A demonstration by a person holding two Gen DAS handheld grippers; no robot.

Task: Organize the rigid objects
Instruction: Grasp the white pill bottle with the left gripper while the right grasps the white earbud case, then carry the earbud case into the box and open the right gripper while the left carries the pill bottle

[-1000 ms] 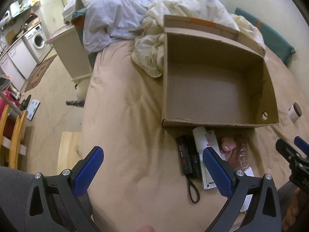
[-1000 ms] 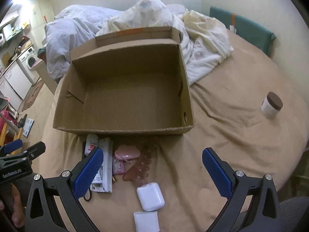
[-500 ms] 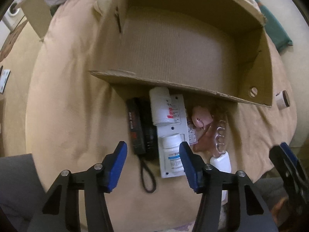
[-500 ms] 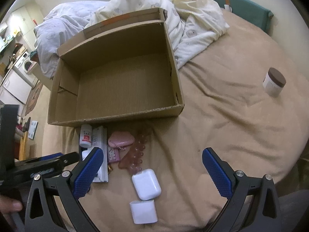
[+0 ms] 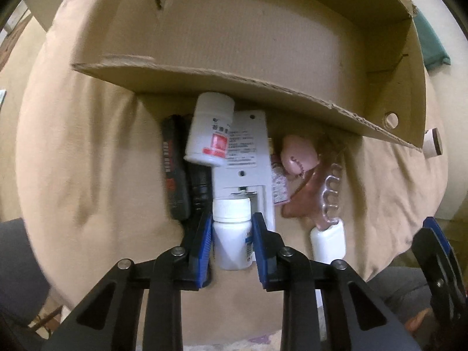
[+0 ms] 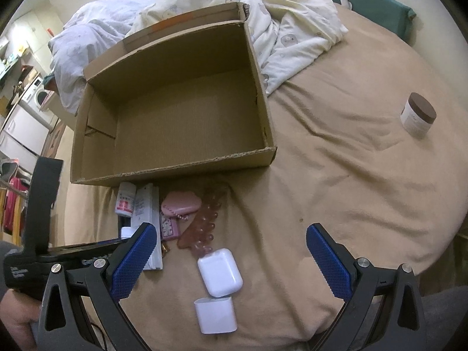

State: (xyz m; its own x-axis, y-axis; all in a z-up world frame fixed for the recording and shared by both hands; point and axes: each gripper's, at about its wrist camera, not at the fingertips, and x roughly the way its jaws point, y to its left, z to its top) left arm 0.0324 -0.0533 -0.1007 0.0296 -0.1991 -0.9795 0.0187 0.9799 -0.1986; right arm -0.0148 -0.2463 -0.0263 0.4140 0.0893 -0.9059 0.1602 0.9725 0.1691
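Note:
An open cardboard box sits on the tan bed, its floor bare. In front of it lie a red-labelled white bottle, a white remote, black items, a pink case and a pink toe separator. My left gripper points steeply down with its jaws closing, and the blue pads touch both sides of a small white bottle. My right gripper hovers open above a white earbud case, not touching it. A second white case lies just below.
A brown-lidded white jar stands alone on the bed at the right. Crumpled bedding and a green cushion lie behind the box. The bed's edge drops off at the left, with floor and a washing machine beyond.
My left gripper dropped and tilted down toward the pile before the box, and its jaws narrowed from wide open to close around the small white bottle. The right gripper barely shifted.

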